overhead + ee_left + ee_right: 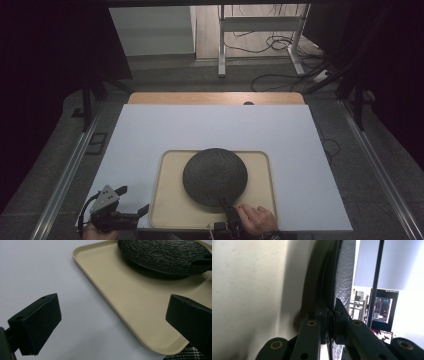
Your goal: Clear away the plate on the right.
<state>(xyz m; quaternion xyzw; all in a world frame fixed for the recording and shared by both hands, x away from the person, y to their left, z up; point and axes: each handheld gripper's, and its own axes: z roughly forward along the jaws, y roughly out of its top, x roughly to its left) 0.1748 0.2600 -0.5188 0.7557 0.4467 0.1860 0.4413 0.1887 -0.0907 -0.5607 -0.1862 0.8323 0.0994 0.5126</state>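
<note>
Right gripper clamped on the plate's near rim, lift about to start.

High view: the round black textured plate (215,176) lies on the beige plastic tray (165,200) on the white table (150,130); the right gripper (226,207) bites its near edge, the left gripper (134,200) waits beside the tray. Left gripper view: jaws wide apart, holding nothing, over the tray's corner (160,345). Right gripper view: jaws pinched on the plate's rim (337,290). Next, probably a steady, level lift so the plate doesn't slip.

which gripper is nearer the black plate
Right. The right gripper is shut on the plate rim; the left gripper sits open off the tray's left edge.
</note>
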